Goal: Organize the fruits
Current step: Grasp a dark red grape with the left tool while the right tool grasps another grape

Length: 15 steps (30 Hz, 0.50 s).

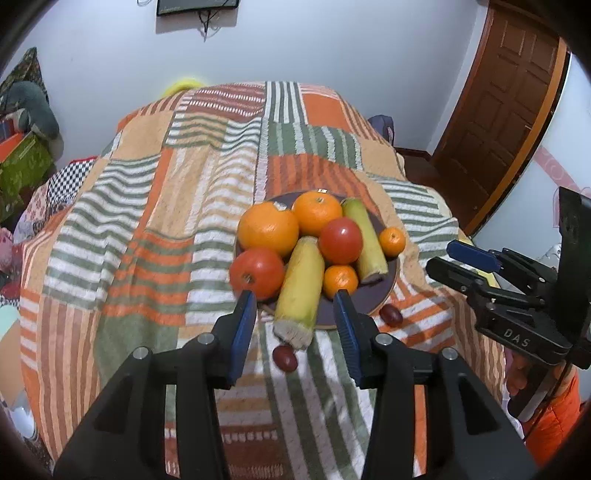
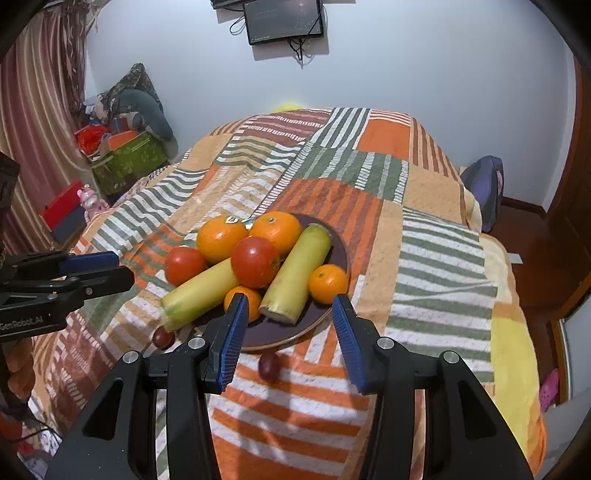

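Fruits sit heaped on a dark round plate point(image 1: 373, 295) that rests on a bed covered with a striped patchwork blanket point(image 1: 147, 206) in orange, green and white. On the plate lie two large oranges point(image 1: 268, 228), two red tomatoes point(image 1: 257, 272), two small mandarins point(image 1: 341, 279) and two pale yellow-green stalks point(image 1: 300, 291) like peeled cane or corn. The nearer stalk juts over the plate's rim toward me, its cut end hanging above the blanket. Two small dark red fruits point(image 1: 284, 357), grape-like, lie off the plate on the blanket, one just beside that cut end and one near the plate's right edge.

The left gripper point(image 1: 295, 325) hovers above the near edge of the plate, pointing down at the pile. Its blue-padded fingers point(image 1: 242, 325) stand apart, released, with nothing pressed between them; the stalk's end and one grape show through the gap, well below. The right gripper point(image 2: 288, 328) is held likewise over the plate's near rim, its fingers point(image 2: 349, 339) parted and grasping nothing, a grape on the blanket showing in the gap between them. In the left wrist view the right gripper shows from the side at the right, clear of the fruit.

Behind the bed stands a white wall with a mounted screen point(image 2: 284, 20), and a brown wooden door point(image 1: 506, 103) is off to the right.
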Tool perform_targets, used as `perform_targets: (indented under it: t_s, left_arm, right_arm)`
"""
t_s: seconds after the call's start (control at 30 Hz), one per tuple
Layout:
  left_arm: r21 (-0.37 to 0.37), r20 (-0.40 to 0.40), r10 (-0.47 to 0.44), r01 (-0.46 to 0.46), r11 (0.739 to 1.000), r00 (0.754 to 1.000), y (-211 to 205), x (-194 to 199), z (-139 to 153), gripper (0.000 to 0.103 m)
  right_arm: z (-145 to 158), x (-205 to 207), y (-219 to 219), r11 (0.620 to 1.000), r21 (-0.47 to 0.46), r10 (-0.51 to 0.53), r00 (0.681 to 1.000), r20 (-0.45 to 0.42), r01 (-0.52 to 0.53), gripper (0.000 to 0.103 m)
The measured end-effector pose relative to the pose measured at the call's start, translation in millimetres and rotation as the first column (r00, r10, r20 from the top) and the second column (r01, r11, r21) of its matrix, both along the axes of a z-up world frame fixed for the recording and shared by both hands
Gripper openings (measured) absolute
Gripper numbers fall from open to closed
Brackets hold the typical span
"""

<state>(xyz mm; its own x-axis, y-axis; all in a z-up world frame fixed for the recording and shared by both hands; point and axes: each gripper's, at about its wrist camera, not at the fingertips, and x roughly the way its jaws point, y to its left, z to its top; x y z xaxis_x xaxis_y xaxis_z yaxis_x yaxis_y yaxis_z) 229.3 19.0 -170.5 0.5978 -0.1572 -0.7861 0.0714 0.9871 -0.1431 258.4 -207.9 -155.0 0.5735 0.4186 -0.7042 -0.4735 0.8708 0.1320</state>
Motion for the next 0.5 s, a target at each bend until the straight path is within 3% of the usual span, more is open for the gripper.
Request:
perform_targets:
  t_s: [0.4,0.5]
  left_arm:
    - [-0.001,-0.125,-0.035,0.035,0.999,0.992,6,-13,-42,0.043]
    - [-0.016,-0.15,-0.047,0.045,0.999,0.988,3,-12,-53,0.043]
  right_arm:
    - [-29,-17,11,0.999,-0.012,0.04,0.995,-0.091,-0.041,0.043]
    - [-37,-17,16,0.998,-0.014,0.053,0.992,-0.115,-0.055,0.037]
